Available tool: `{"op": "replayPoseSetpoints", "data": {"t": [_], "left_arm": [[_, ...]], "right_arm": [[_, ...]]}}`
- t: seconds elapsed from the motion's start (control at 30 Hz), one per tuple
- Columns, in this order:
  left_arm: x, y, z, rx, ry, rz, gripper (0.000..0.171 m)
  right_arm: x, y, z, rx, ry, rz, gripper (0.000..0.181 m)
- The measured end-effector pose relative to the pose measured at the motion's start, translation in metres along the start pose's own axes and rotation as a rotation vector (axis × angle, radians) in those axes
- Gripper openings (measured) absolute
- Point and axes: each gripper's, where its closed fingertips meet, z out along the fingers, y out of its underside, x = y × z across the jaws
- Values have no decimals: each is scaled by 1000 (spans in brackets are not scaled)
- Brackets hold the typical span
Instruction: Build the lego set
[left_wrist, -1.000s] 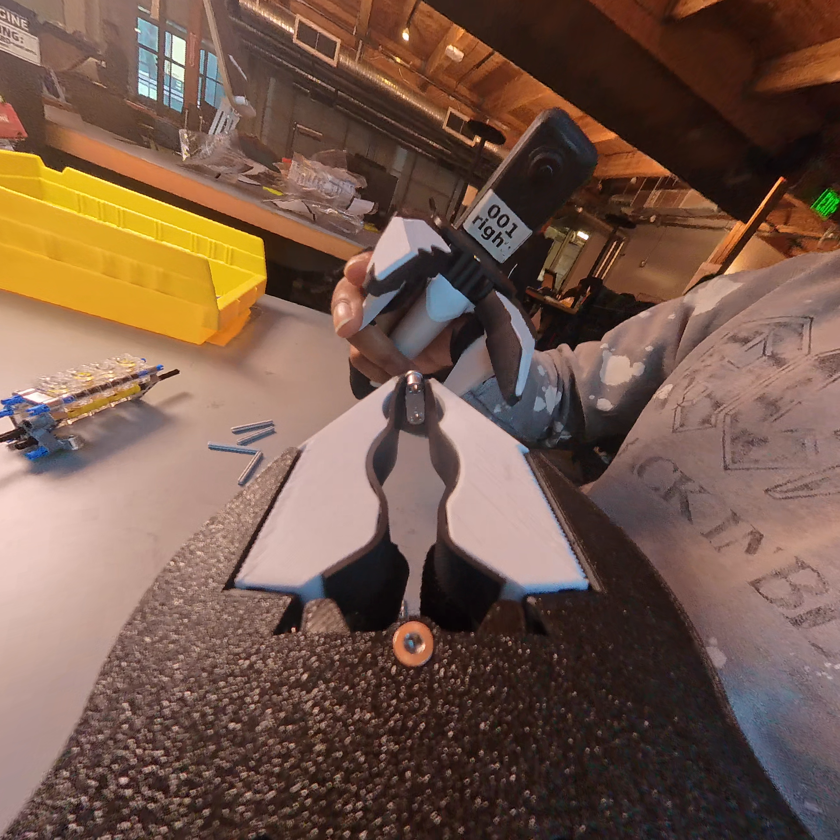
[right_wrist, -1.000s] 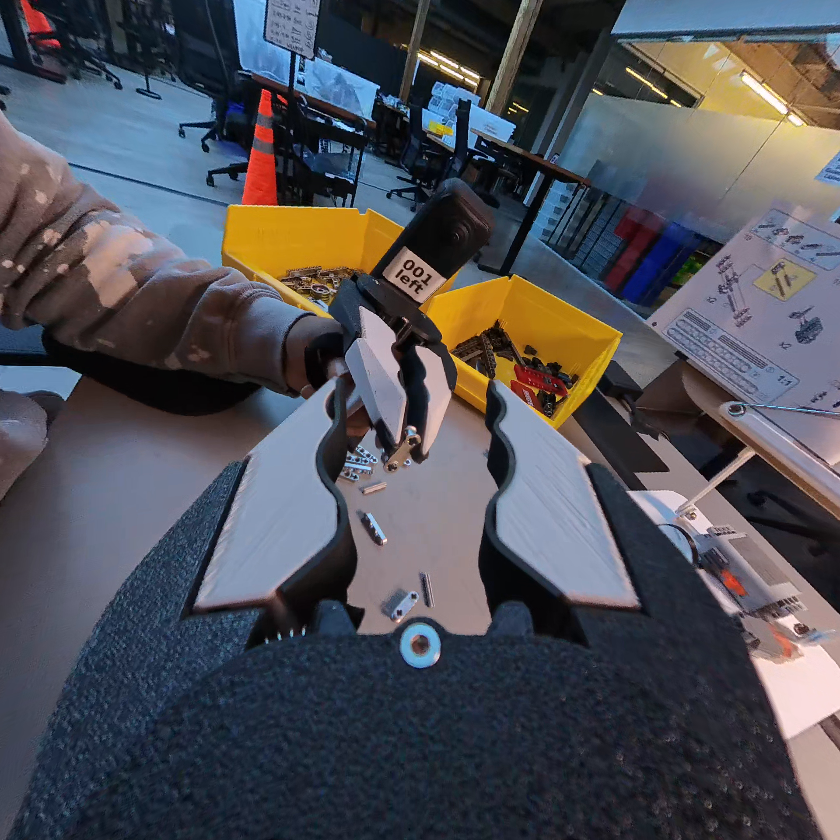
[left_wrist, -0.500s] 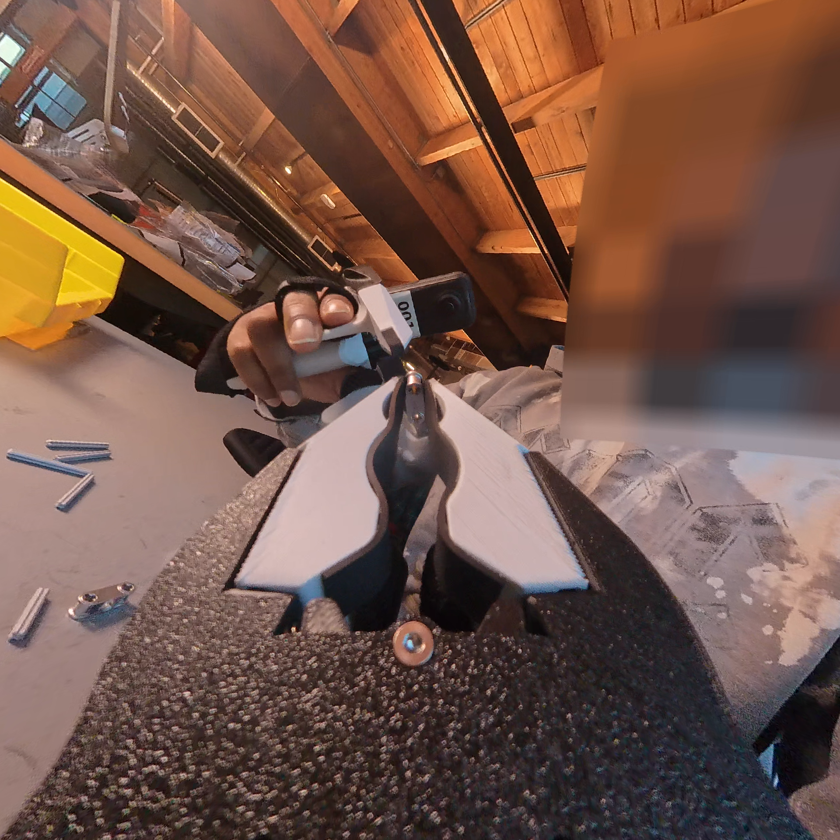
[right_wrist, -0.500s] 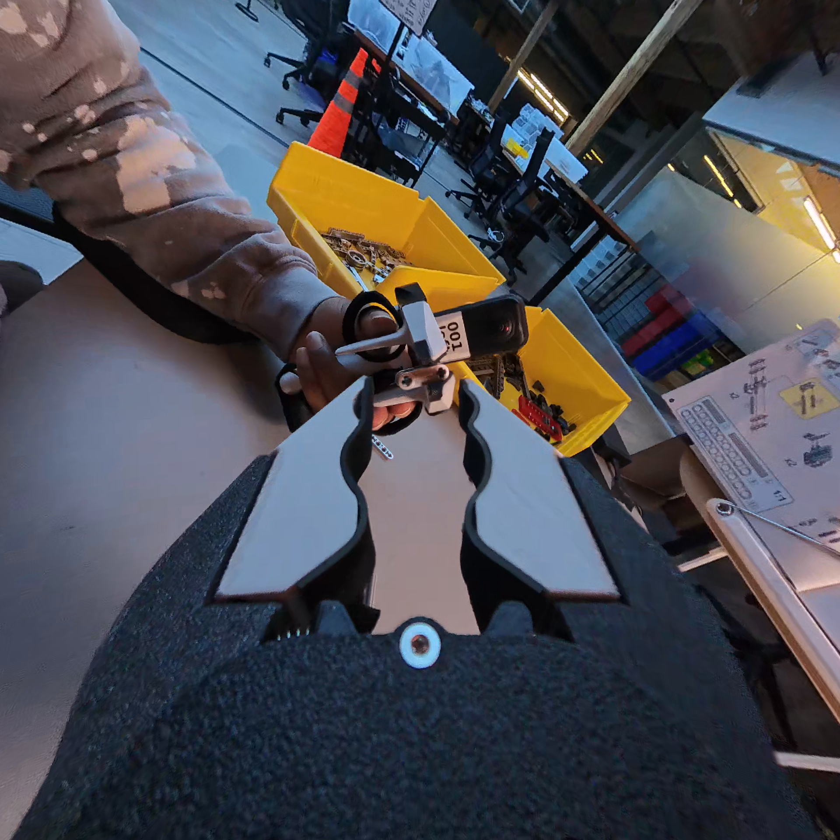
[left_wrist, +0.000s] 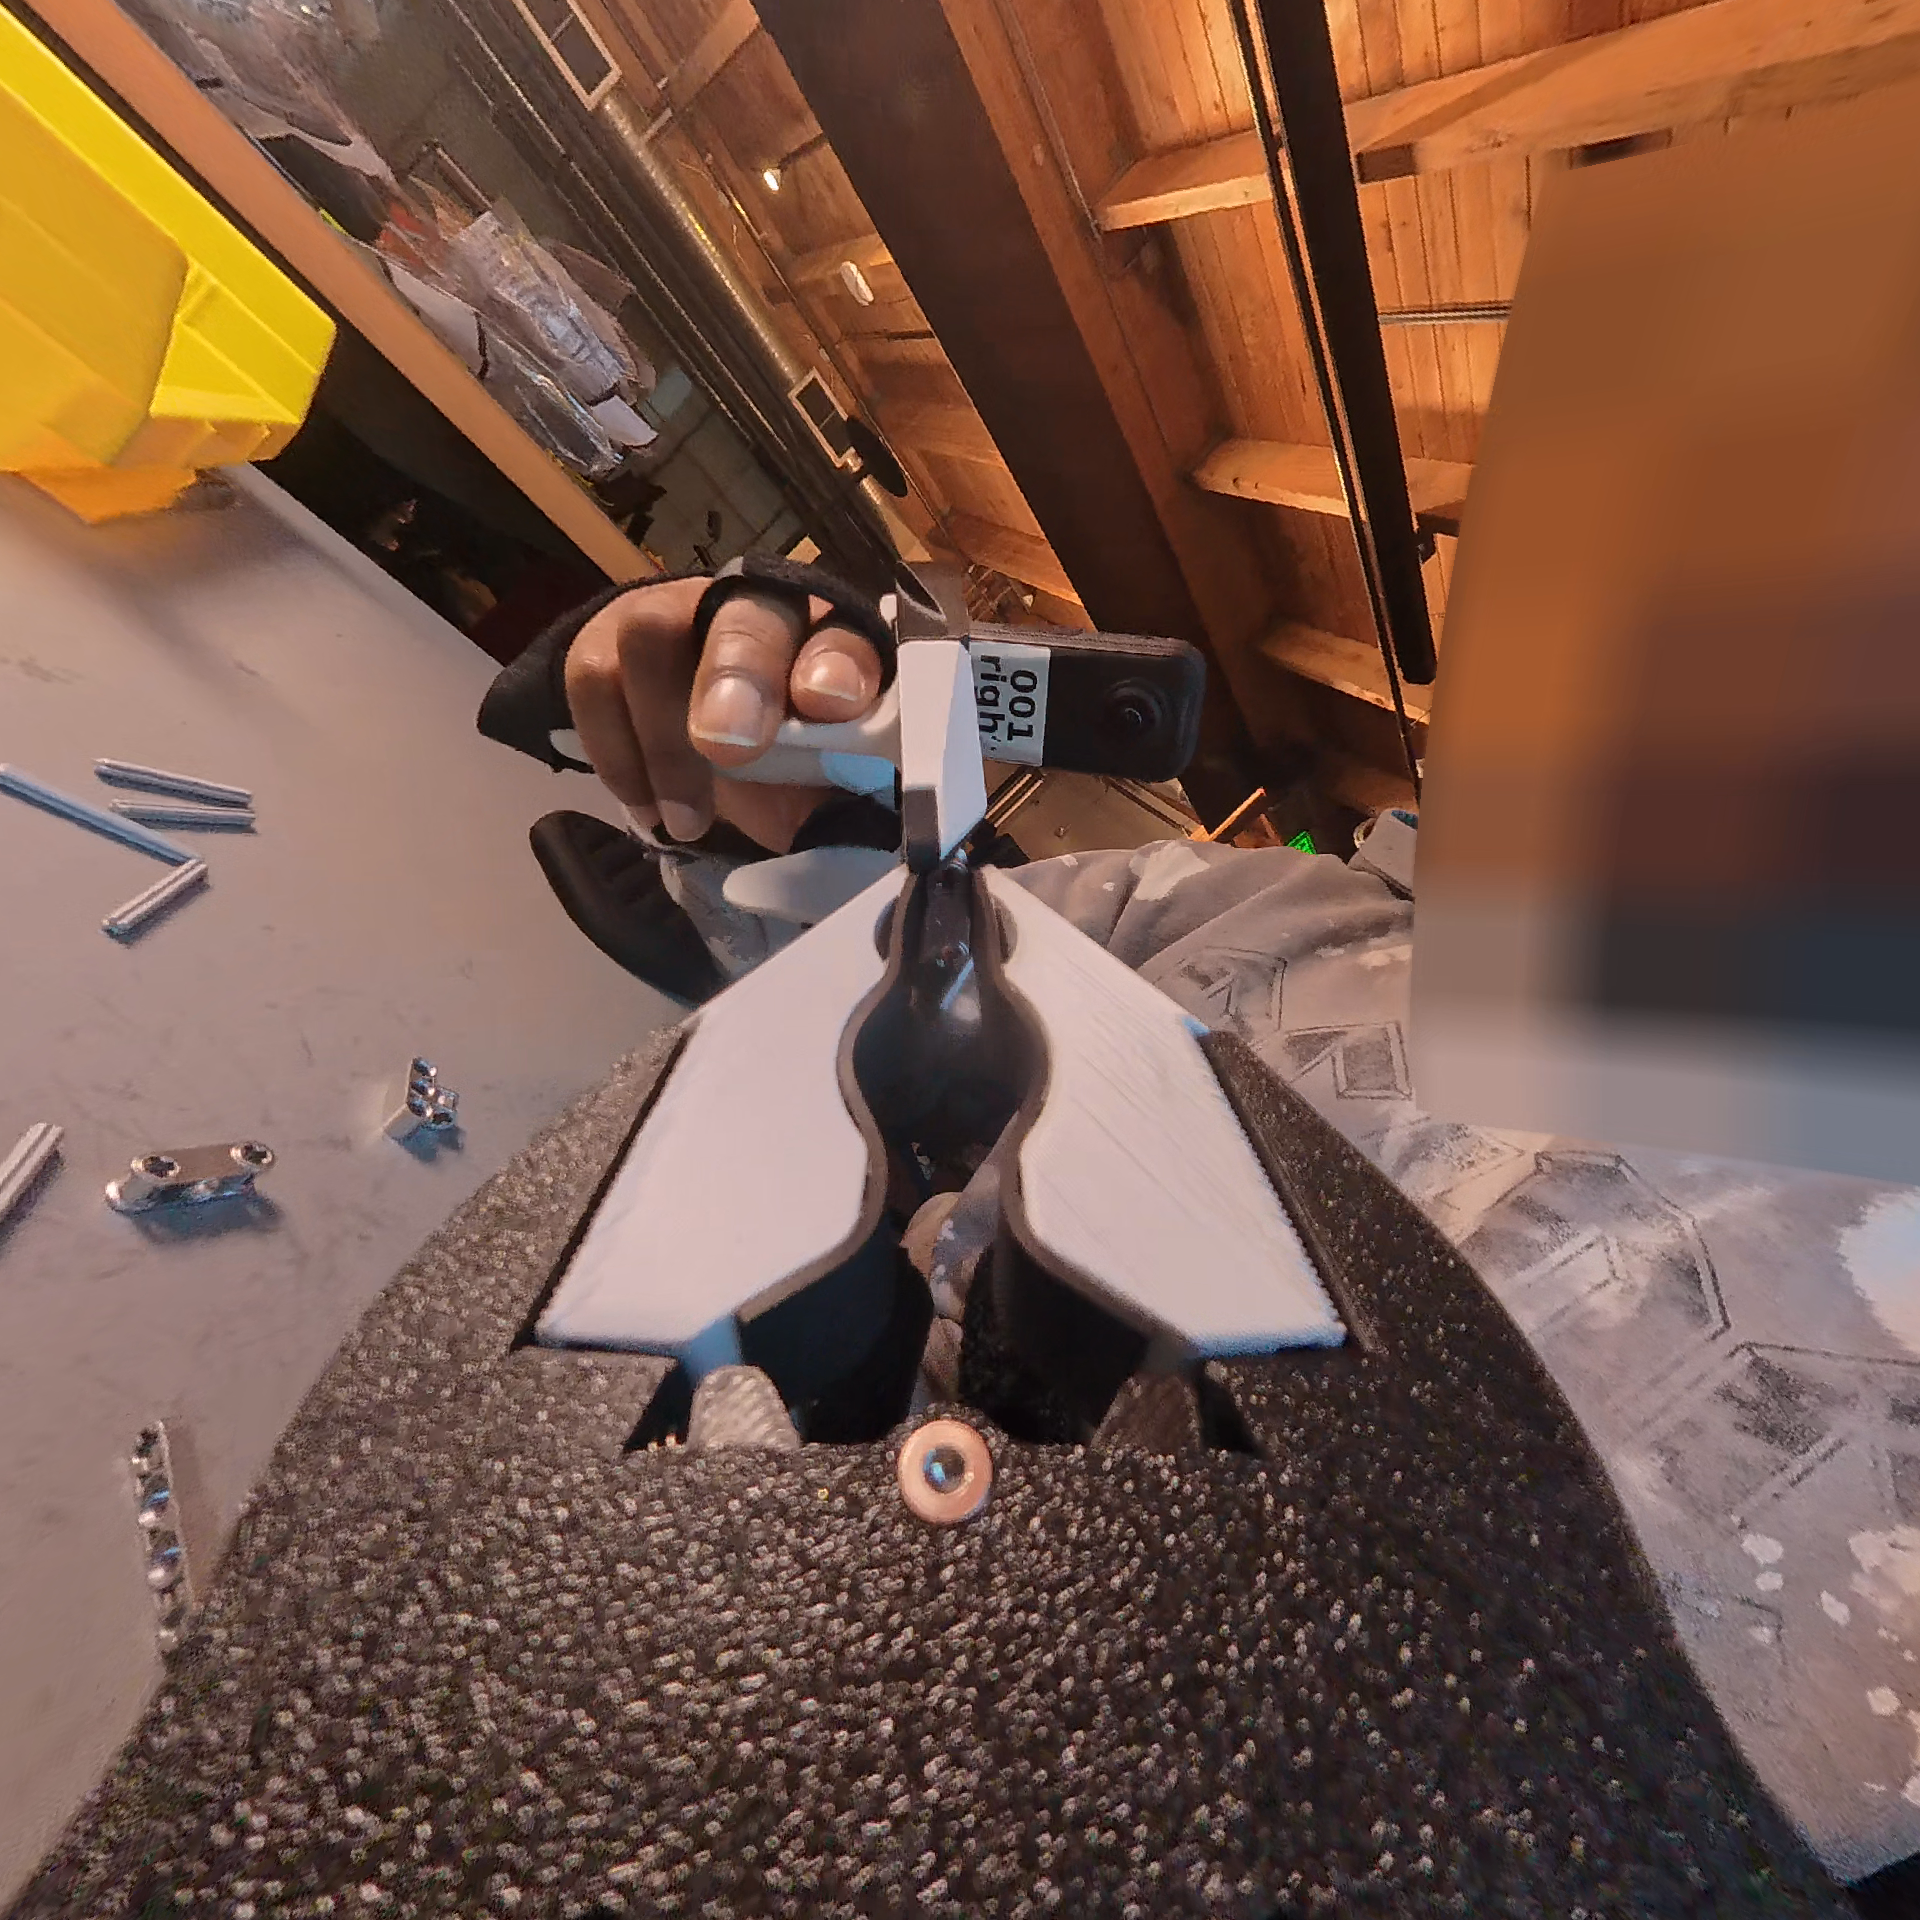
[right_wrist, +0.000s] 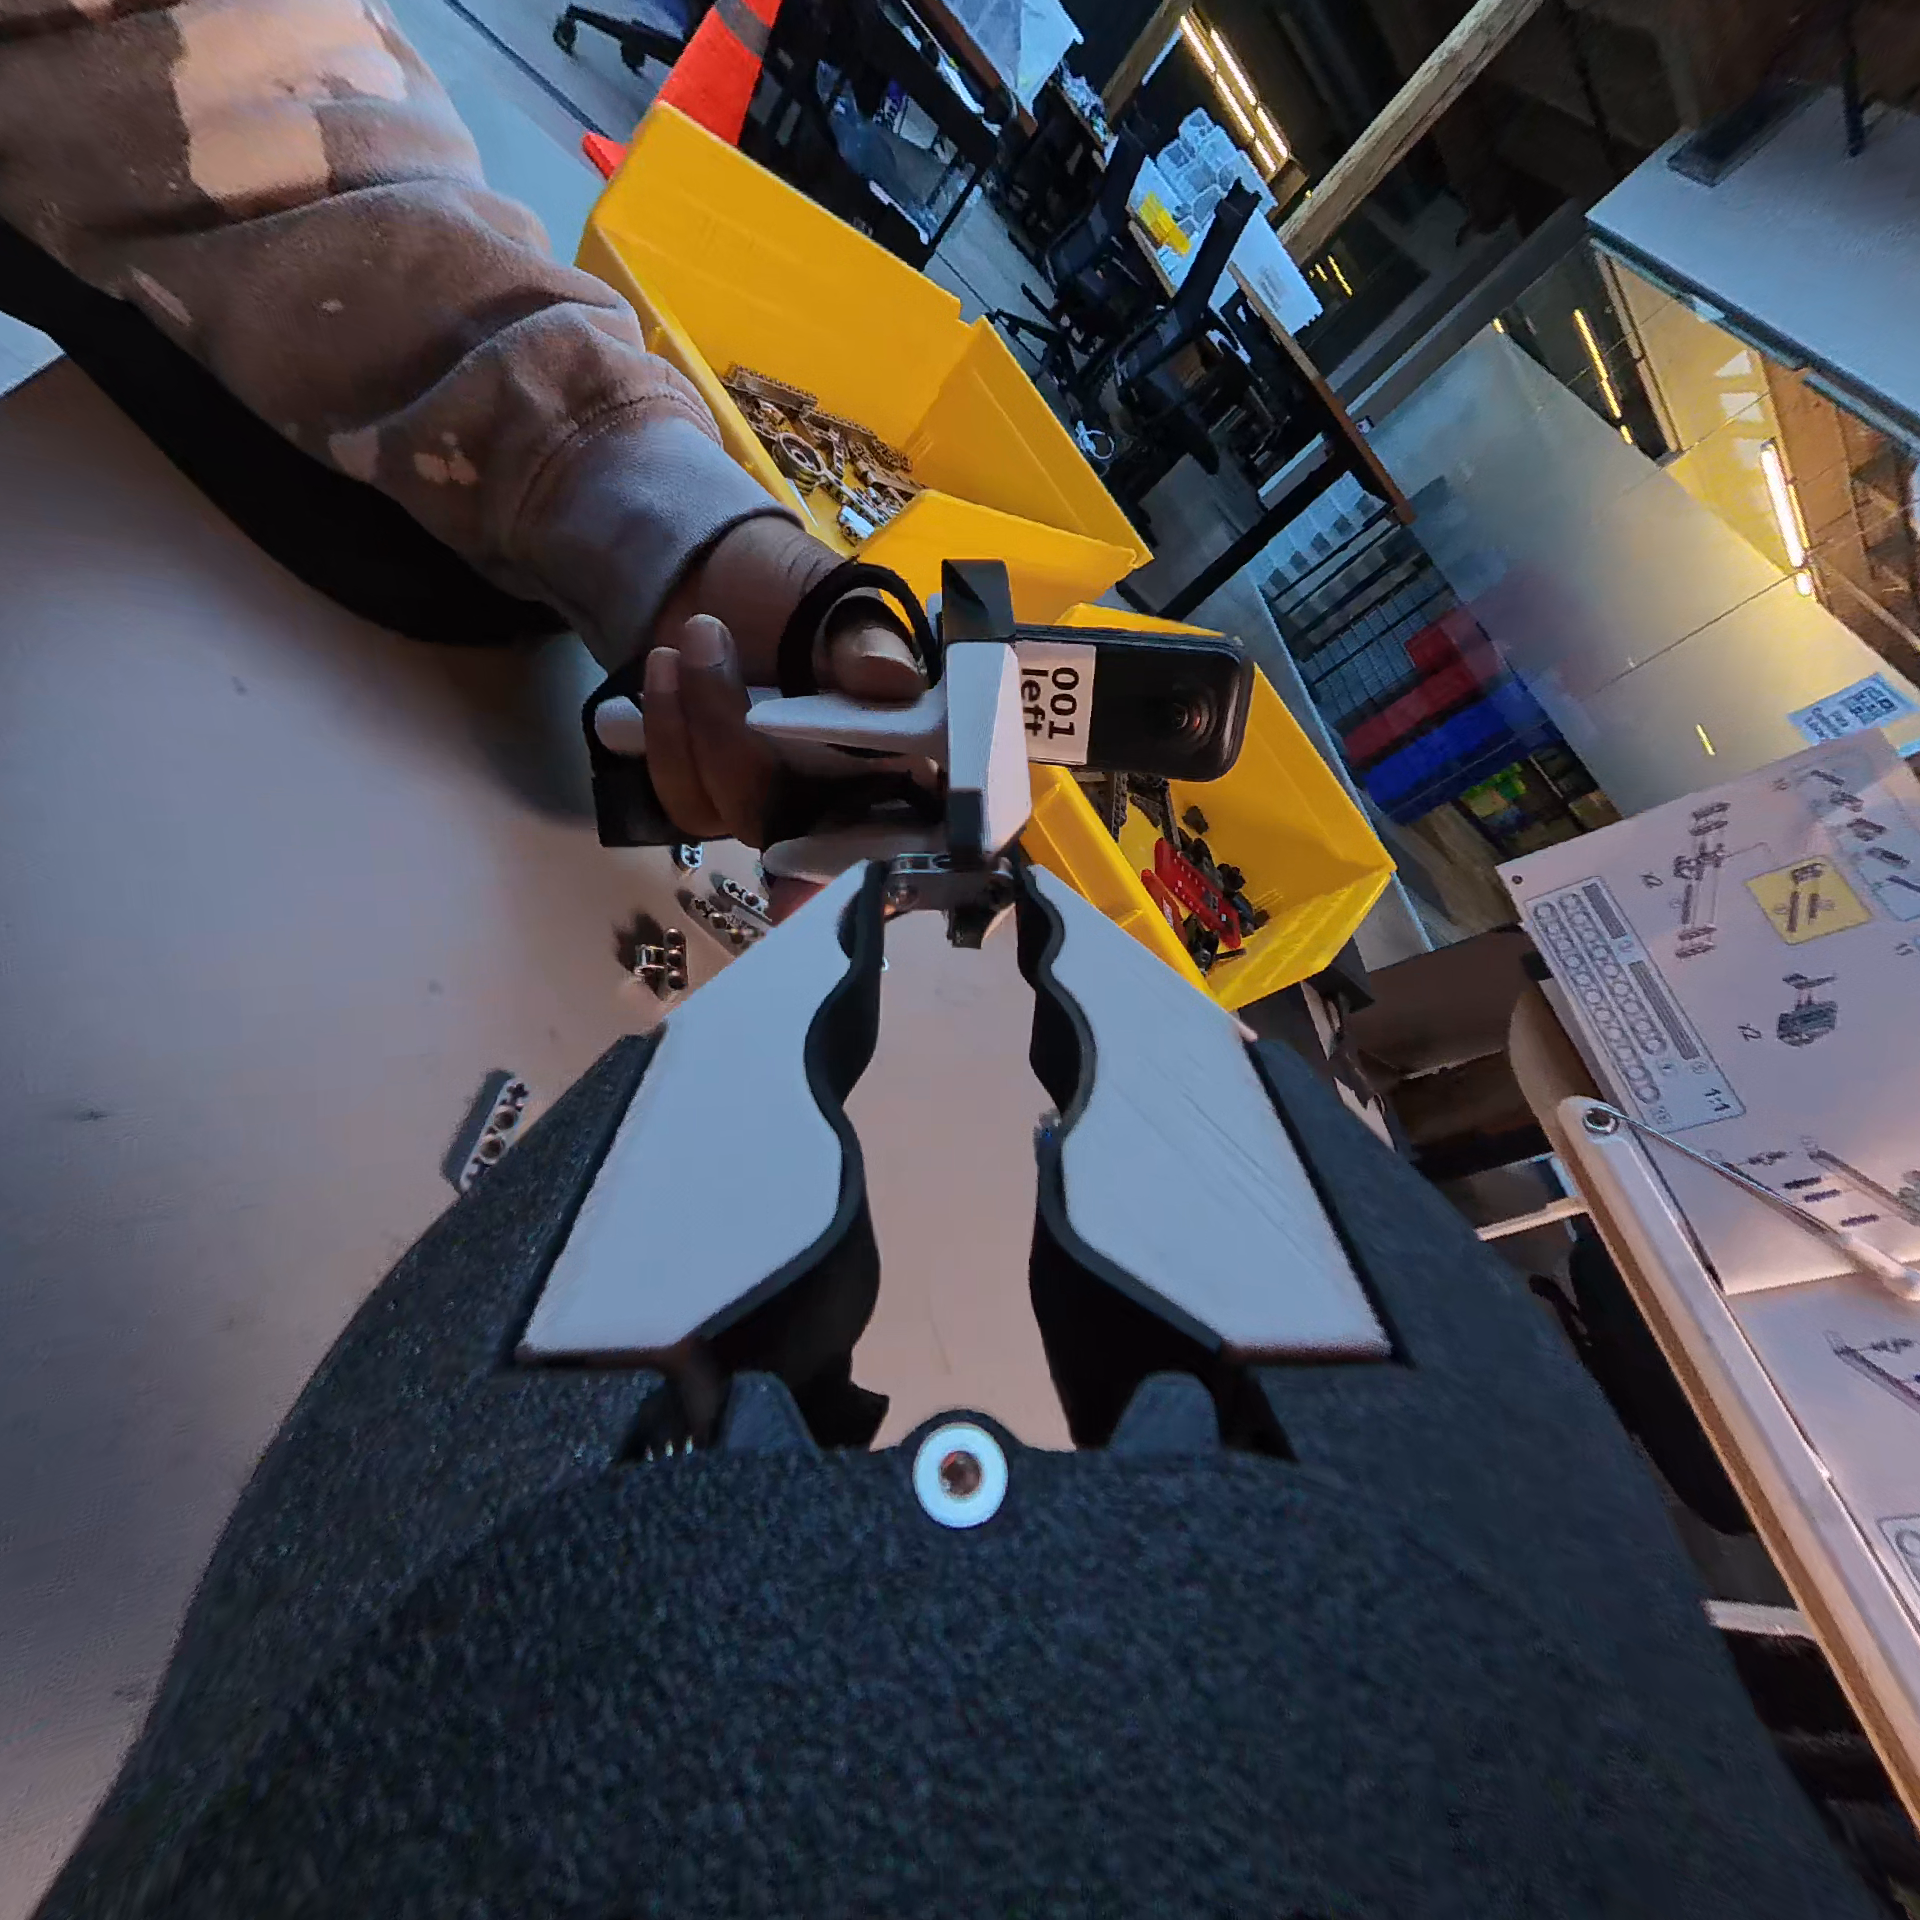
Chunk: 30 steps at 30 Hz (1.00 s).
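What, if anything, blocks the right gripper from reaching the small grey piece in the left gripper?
Probably nothing, so yes: the right gripper is open, and the small grey piece, pinched in the left gripper, sits between its fingertips.

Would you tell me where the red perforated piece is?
Right wrist view: the red piece lies inside the nearer yellow bin, right of the left gripper.

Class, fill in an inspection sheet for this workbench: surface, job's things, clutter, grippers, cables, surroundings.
Surface: grey table, matte.
Job's things: small grey part, pinched at the tips of the left gripper, off the table.
Clutter: loose pins and a flat connector lying on the table; yellow bins holding parts.
Grippers: left shut on the part; right gripper open, tips close to it.
Cables: nothing seen.
Surroundings: instruction sheet, orange cone, wooden ceiling.
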Motion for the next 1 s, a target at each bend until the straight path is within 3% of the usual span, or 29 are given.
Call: {"op": "replayPoseSetpoints", "data": {"t": [0.33, 1.0], "left_arm": [[-22, -9, -10, 48, -144, 29, 6], [-35, -10, -12, 74, -198, 12, 5]], "right_arm": [[6, 22, -1, -4, 56, 38, 22], [4, 37, 5, -8, 66, 93, 22]]}}
